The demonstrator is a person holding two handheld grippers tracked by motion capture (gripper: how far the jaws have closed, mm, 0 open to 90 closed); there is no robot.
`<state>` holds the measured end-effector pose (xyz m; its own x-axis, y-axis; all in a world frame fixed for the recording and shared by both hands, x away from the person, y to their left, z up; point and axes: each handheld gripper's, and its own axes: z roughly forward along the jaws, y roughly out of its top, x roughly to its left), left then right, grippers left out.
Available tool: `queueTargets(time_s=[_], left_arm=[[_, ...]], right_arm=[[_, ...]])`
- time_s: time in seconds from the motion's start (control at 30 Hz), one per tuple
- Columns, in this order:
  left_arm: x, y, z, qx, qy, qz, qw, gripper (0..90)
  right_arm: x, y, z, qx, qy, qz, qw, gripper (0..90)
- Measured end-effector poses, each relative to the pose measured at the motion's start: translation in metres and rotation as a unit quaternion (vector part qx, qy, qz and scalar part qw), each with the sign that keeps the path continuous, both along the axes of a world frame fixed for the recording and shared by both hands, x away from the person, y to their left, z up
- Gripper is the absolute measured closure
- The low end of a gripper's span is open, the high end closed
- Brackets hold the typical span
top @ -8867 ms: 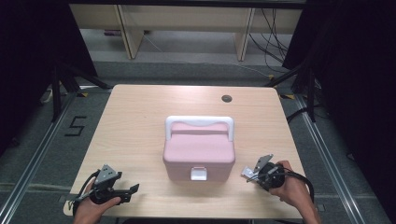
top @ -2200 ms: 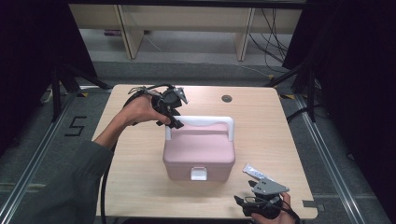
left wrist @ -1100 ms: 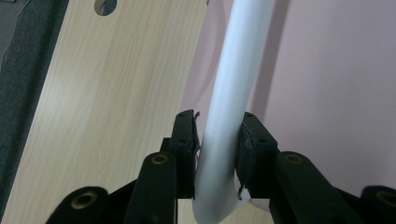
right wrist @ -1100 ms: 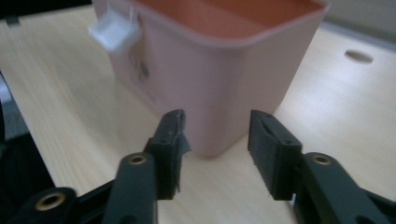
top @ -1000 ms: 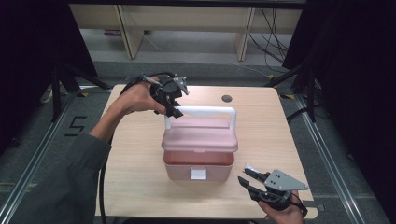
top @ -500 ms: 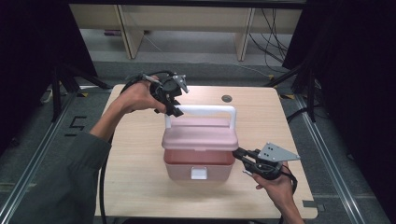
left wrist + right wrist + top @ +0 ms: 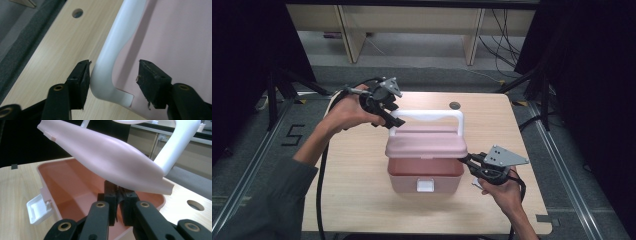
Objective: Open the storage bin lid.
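A pink box (image 7: 427, 177) stands mid-table with its lid (image 7: 427, 142) raised off the base. My left gripper (image 7: 387, 117) is at the left corner of the white handle (image 7: 427, 115). In the left gripper view it (image 7: 113, 80) is open around that handle (image 7: 112, 50), and the left jaw touches the handle. My right gripper (image 7: 466, 160) is shut at the box's right rim, under the lid's edge. The right gripper view has its tips (image 7: 117, 192) over the empty base (image 7: 75, 182), below the tilted lid (image 7: 110, 155); I see nothing held between them.
The box's white latch (image 7: 425, 185) hangs loose at the front wall, also visible as the latch (image 7: 37, 207) in the right gripper view. A round hole (image 7: 455, 105) is in the tabletop behind the box. Shelving legs and cables lie beyond the far edge.
The left gripper went to the handle and lifted the lid off the base. The right gripper moved from the table's front right up to the box's right rim.
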<state>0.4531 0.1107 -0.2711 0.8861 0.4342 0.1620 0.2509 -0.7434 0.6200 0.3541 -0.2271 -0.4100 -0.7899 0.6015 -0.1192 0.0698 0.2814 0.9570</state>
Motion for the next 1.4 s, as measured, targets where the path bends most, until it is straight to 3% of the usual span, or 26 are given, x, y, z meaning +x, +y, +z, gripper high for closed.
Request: queueTargets(time_s=[0.1,0.13,0.23,0.27,0.4,0.6,0.67,0.73,0.77,0.8,0.87,0.9,0.97,1.07,1.17,1.4], left_arm=[[-0.010,0.014,0.003,-0.026,-0.010,0.020,0.9994,38.5],[-0.013,0.019,0.004,-0.036,-0.010,0.028,0.9989,37.2],[-0.023,0.033,0.005,-0.048,-0.009,0.047,0.9977,36.0],[-0.025,0.036,0.005,-0.054,-0.010,0.051,0.9972,35.8],[-0.035,0.051,0.002,-0.085,0.002,0.068,0.9940,34.7],[-0.049,0.069,-0.017,-0.119,0.006,0.091,0.9887,30.5],[-0.054,0.076,-0.026,-0.138,0.008,0.098,0.9856,29.5],[-0.056,0.082,-0.035,-0.150,0.016,0.101,0.9833,29.4],[-0.056,0.084,-0.042,-0.152,0.024,0.105,0.9825,29.4],[-0.059,0.085,-0.048,-0.154,0.037,0.119,0.9802,29.5],[-0.058,0.085,-0.058,-0.156,0.036,0.111,0.9809,30.1],[-0.058,0.086,-0.062,-0.155,0.019,0.118,0.9807,30.9],[-0.060,0.083,-0.071,-0.180,0.050,0.113,0.9758,31.6],[-0.063,0.079,-0.083,-0.169,0.052,0.109,0.9782,31.8],[-0.065,0.076,-0.092,-0.203,0.061,0.116,0.9703,32.1],[-0.065,0.062,-0.115,-0.187,0.074,0.119,0.9723,32.1]], right_arm=[[0.000,0.001,0.001,0.003,0.007,-0.001,1.0000,86.1],[0.001,0.001,0.002,-0.001,0.000,-0.002,1.0000,86.1],[0.000,0.002,0.002,0.005,0.014,0.000,0.9999,86.3],[0.001,0.001,0.003,-0.003,0.003,0.000,1.0000,86.3],[0.000,0.002,0.003,0.003,0.010,-0.006,0.9999,86.5],[0.002,0.002,0.005,-0.003,0.003,-0.005,1.0000,86.5],[0.002,0.002,0.006,0.002,0.004,-0.007,1.0000,86.5],[0.003,0.001,0.006,0.000,0.001,-0.003,1.0000,86.5],[0.002,0.002,0.007,0.001,0.012,-0.002,0.9999,86.5],[0.003,0.002,0.007,0.001,0.012,-0.002,0.9999,86.5],[0.003,0.002,0.007,0.006,0.016,-0.006,0.9998,86.5],[0.004,0.002,0.008,0.004,0.008,-0.004,0.9999,86.5],[0.003,0.002,0.009,0.001,0.013,-0.007,0.9999,86.5],[0.004,0.002,0.010,0.002,0.006,-0.012,0.9999,86.5],[0.004,0.002,0.011,0.002,0.016,-0.006,0.9999,86.5],[0.006,0.002,0.013,0.002,0.010,-0.012,0.9999,86.5]])
